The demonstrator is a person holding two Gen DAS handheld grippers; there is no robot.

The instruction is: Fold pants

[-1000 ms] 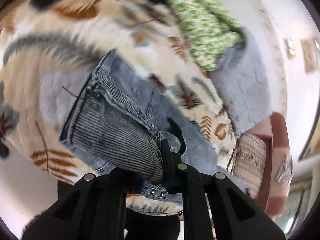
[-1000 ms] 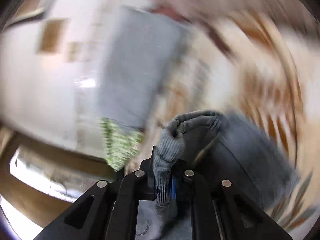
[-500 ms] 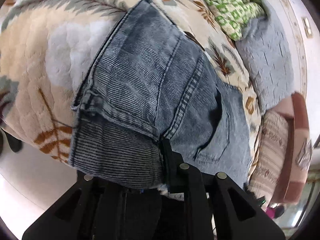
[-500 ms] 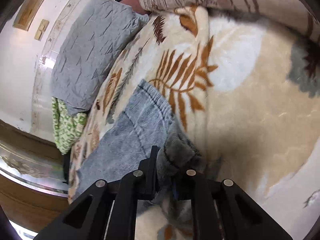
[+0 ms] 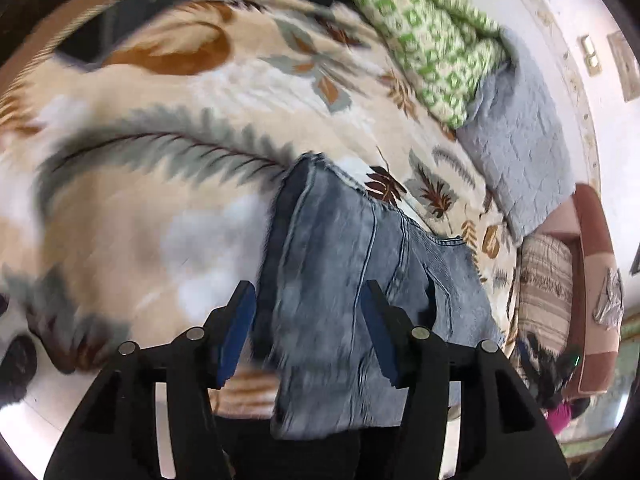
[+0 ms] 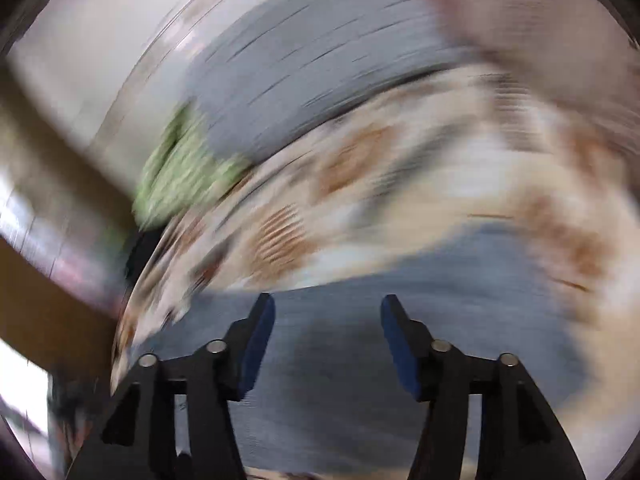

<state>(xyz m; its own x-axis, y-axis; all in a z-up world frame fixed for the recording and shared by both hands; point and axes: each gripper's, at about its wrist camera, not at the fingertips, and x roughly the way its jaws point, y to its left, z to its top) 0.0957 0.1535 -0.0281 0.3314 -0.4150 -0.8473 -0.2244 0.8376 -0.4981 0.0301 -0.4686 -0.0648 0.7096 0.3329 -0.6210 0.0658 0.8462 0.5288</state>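
Observation:
The blue-grey jeans (image 5: 352, 280) lie folded on the leaf-patterned blanket (image 5: 140, 200), their near end hanging over the bed's front edge. My left gripper (image 5: 308, 308) is open and empty, its fingers standing apart just above the jeans' near end. In the right wrist view, which is heavily blurred, the jeans (image 6: 340, 360) fill the lower middle. My right gripper (image 6: 326, 332) is open and empty above them.
A green patterned cloth (image 5: 424, 36) and a grey quilted pillow (image 5: 520, 160) lie at the far side of the bed by the white wall. A striped cushion (image 5: 544, 288) and a brown headboard stand at the right. The blurred green cloth (image 6: 180, 176) and grey pillow (image 6: 312, 64) show too.
Both grippers have opened and let go of the jeans. The jeans now lie on the blanket. Both cameras have swung, the right one fast.

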